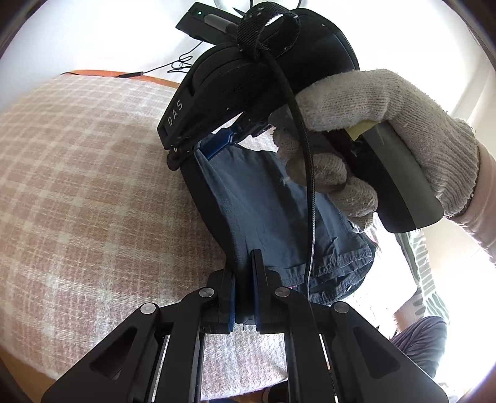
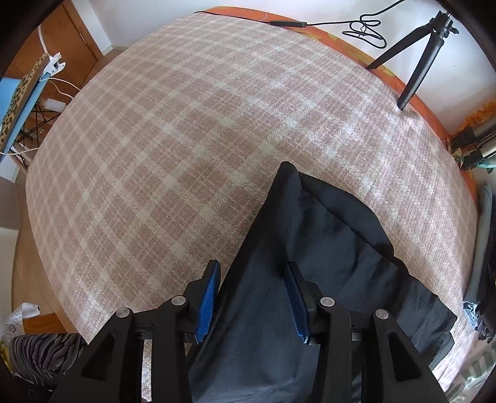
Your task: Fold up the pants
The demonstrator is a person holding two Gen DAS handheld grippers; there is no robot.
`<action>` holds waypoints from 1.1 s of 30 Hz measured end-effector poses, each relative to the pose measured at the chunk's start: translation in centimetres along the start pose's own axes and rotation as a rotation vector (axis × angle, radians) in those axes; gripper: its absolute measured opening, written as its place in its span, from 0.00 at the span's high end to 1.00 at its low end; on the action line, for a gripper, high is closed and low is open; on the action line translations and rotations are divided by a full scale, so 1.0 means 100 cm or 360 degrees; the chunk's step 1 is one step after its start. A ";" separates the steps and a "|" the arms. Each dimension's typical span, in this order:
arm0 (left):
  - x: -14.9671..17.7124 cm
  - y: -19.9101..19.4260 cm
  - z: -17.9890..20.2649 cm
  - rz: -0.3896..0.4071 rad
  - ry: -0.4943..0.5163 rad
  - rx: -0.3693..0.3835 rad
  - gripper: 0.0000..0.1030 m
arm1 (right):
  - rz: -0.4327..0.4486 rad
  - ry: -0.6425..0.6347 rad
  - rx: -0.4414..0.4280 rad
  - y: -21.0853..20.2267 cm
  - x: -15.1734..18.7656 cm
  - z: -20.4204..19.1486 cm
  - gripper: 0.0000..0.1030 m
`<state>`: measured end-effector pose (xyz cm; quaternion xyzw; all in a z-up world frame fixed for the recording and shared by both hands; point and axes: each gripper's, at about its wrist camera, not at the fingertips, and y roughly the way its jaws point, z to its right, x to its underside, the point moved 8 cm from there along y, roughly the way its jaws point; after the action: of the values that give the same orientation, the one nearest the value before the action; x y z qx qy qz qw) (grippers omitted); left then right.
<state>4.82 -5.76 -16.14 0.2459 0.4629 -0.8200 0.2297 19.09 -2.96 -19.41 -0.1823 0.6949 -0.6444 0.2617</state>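
The dark blue pants (image 2: 325, 248) hang over a bed with a pink plaid blanket (image 2: 186, 124). In the left wrist view my left gripper (image 1: 245, 269) is shut on a fold of the pants (image 1: 272, 210), held up off the blanket. My right gripper (image 1: 217, 145) shows there from the side, in a gloved hand (image 1: 387, 124), at the pants' upper edge. In the right wrist view my right gripper (image 2: 252, 282) stands open, its blue pads (image 2: 207, 297) either side of the cloth, which runs between them without being pinched.
A black tripod (image 2: 418, 52) stands at the bed's far right edge, with a black cable (image 2: 362, 28) along the orange mattress edge. A blue board with a clip (image 2: 21, 96) and wooden furniture are on the left. Clothes lie at the right bedside (image 2: 483, 248).
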 end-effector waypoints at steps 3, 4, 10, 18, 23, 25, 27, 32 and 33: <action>0.000 -0.001 0.002 -0.0021 0.0038 -0.0008 0.93 | 0.0035 -0.0059 0.0044 -0.001 0.005 -0.004 0.88; 0.000 -0.002 0.002 -0.0032 0.0055 -0.0021 0.93 | 0.0055 -0.0062 0.0043 -0.004 0.006 -0.004 0.92; -0.007 -0.028 -0.001 -0.0036 0.0027 -0.0031 0.88 | 0.0242 0.0178 -0.0210 -0.039 0.017 0.025 0.98; -0.036 -0.047 -0.011 0.0150 0.0078 -0.0135 0.70 | 0.0478 0.0397 -0.0494 -0.096 0.040 0.064 0.98; -0.037 -0.012 0.023 0.0065 0.0171 -0.0021 0.70 | 0.0583 0.0526 -0.0557 -0.119 0.066 0.109 0.98; -0.036 0.003 0.044 0.0031 0.0234 0.0037 0.70 | 0.0618 0.0575 -0.0562 -0.126 0.079 0.128 0.99; -0.035 0.016 0.066 -0.0001 0.0281 0.0100 0.70 | 0.0652 0.0627 -0.0566 -0.132 0.093 0.147 0.99; -0.039 0.039 0.096 -0.0042 0.0342 0.0170 0.70 | 0.0706 0.0735 -0.0547 -0.141 0.125 0.198 0.99; -0.041 0.044 0.099 -0.0043 0.0346 0.0163 0.70 | 0.0701 0.0748 -0.0531 -0.139 0.132 0.208 0.99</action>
<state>8.79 -15.81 -12.04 0.3383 0.4460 -0.8142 0.1542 19.87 -28.79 -7.99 0.0846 0.8543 -0.4748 0.1941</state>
